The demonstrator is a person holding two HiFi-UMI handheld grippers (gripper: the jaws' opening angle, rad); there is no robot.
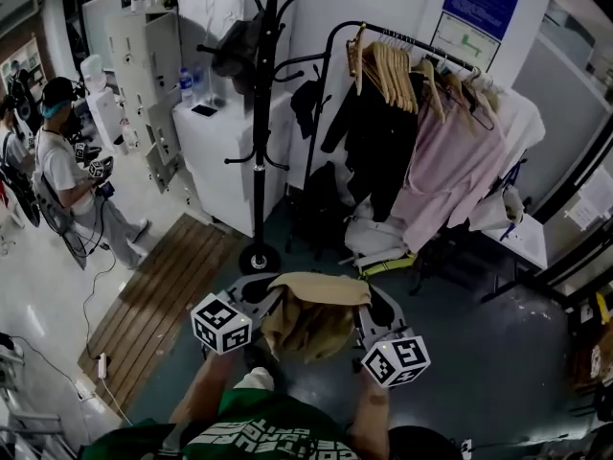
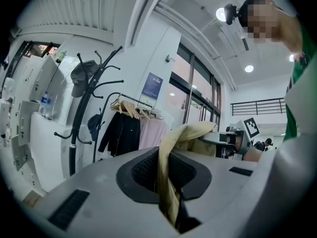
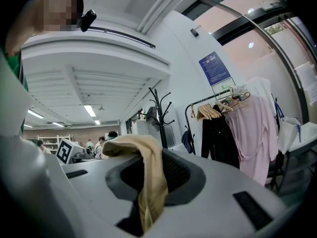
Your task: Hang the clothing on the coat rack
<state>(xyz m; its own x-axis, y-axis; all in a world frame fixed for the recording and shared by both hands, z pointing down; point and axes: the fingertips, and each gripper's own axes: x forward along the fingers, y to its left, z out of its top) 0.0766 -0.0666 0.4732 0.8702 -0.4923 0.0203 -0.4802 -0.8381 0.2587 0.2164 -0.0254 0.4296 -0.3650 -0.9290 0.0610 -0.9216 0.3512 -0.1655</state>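
Bottom of the head view, both grippers are out level in front of me. My left gripper (image 1: 257, 298) sits lower centre-left, marker cube facing up. In the left gripper view its jaws are clamped on a fold of the tan garment (image 1: 311, 316), with the cloth running right down between the pads. My right gripper (image 1: 372, 312) is lower centre-right, and the right gripper view tells the same story: jaws pinched on the other edge, fabric spilling over the top and hanging down the gap. So the garment is strung between the two grippers, bunched and sagging in the middle, clear of the floor and not on any hook.

Just beyond it, at centre frame, stands the black coat rack (image 1: 261, 142). Its round base is on the floor and its pole runs to the top edge, with curved hooks branching off. A dark hat (image 1: 233, 54) hangs on an upper-left hook. A white cabinet (image 1: 215, 151) stands just behind the pole, to its left. At lower left, a slatted wooden mat (image 1: 153, 305) lies on the floor.

Upper right, a clothes rail (image 1: 421, 44) carries wooden hangers (image 1: 391, 73), a black jacket (image 1: 374, 142) and a pink garment (image 1: 445, 166). At far left a person (image 1: 67, 175) stands with marker cubes in front of them.
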